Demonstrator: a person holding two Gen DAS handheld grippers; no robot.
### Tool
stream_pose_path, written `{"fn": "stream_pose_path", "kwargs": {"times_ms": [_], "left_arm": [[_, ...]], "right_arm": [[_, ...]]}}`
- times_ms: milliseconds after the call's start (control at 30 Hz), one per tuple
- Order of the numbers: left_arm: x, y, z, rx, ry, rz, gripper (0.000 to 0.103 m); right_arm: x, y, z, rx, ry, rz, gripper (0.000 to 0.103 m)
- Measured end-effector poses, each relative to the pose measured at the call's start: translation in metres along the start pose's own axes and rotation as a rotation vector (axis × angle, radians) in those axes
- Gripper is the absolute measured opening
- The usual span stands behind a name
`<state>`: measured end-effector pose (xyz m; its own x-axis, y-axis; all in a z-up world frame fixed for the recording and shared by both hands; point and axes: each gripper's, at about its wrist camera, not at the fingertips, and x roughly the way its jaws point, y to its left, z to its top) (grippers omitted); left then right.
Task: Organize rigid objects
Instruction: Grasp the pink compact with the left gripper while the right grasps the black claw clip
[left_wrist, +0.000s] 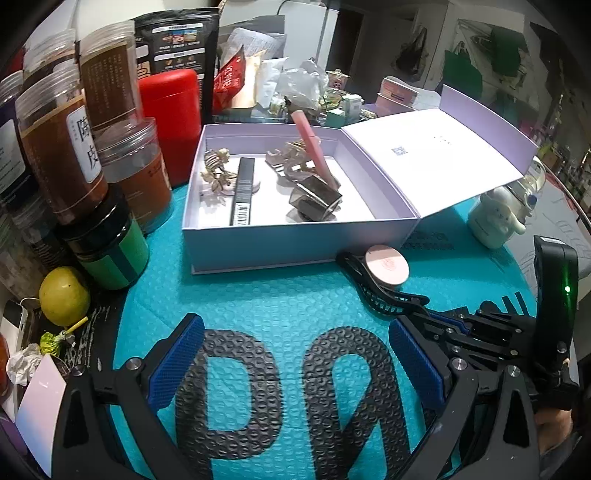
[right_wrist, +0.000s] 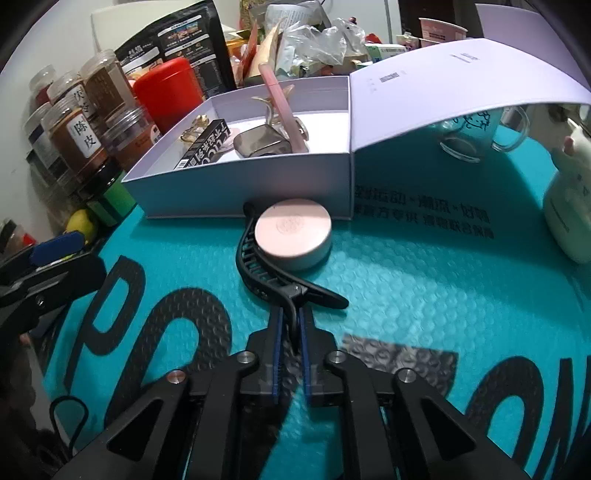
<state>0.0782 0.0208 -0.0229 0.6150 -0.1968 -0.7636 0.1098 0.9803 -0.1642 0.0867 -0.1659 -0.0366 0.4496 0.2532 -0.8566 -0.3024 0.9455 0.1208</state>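
The right gripper is pinched tight on the handle of a black plastic claw hair clip, which lies on the teal bubble mailer touching a round pink compact, just before the open white box. The left gripper hovers wide apart, holding nothing.

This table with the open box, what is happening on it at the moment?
A person is sorting small items into the open white box using two handheld grippers. The right gripper is shut on a black hair clip, which lies on the teal mat beside a round pink compact, just in front of the box. The left gripper is open and empty. A black tube and a pink stick are already inside the box.
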Motion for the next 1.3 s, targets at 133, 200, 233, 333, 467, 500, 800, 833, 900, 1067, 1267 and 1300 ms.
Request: {"fn": "stream_pose_path", "kwargs": {"times_ms": [133,200,233,333,467,500,800,833,900,1067,1267,1300], "left_arm": [[0.002,-0.008,0.000,0.012,0.001,-0.011,0.102],[0.003,-0.012,-0.001,0.015,0.003,-0.021,0.102],[0.004,-0.015,-0.001,0.018,0.004,-0.027,0.102],[0.007,-0.023,0.000,0.032,0.007,-0.046,0.102],[0.013,-0.036,0.001,0.056,0.007,-0.084,0.102],[0.015,-0.040,0.001,0.060,0.008,-0.090,0.102],[0.044,-0.080,0.007,0.153,0.002,-0.092,0.101],[0.048,-0.085,0.008,0.167,0.001,-0.087,0.100],[0.055,-0.090,0.011,0.179,-0.001,-0.085,0.097],[0.076,-0.097,0.019,0.163,0.019,-0.076,0.088],[0.100,-0.106,0.024,0.171,0.057,-0.062,0.082],[0.104,-0.107,0.025,0.174,0.062,-0.059,0.082]], "right_arm": [[-0.011,-0.005,-0.011,-0.005,-0.002,0.019,0.007],[-0.018,-0.009,-0.018,-0.003,0.001,0.019,0.007],[-0.020,-0.011,-0.019,-0.001,0.002,0.020,0.007],[-0.029,-0.019,-0.028,0.016,0.006,0.012,0.007],[-0.043,-0.032,-0.038,0.032,0.006,-0.012,0.007],[-0.047,-0.036,-0.041,0.039,0.004,-0.026,0.007],[-0.065,-0.068,-0.055,0.119,-0.026,-0.095,0.007],[-0.066,-0.071,-0.055,0.125,-0.026,-0.096,0.007],[-0.067,-0.076,-0.055,0.128,-0.029,-0.102,0.007],[-0.073,-0.092,-0.056,0.154,-0.042,-0.127,0.007],[-0.076,-0.105,-0.059,0.176,-0.036,-0.114,0.019],[-0.076,-0.107,-0.059,0.182,-0.038,-0.121,0.035]]}}
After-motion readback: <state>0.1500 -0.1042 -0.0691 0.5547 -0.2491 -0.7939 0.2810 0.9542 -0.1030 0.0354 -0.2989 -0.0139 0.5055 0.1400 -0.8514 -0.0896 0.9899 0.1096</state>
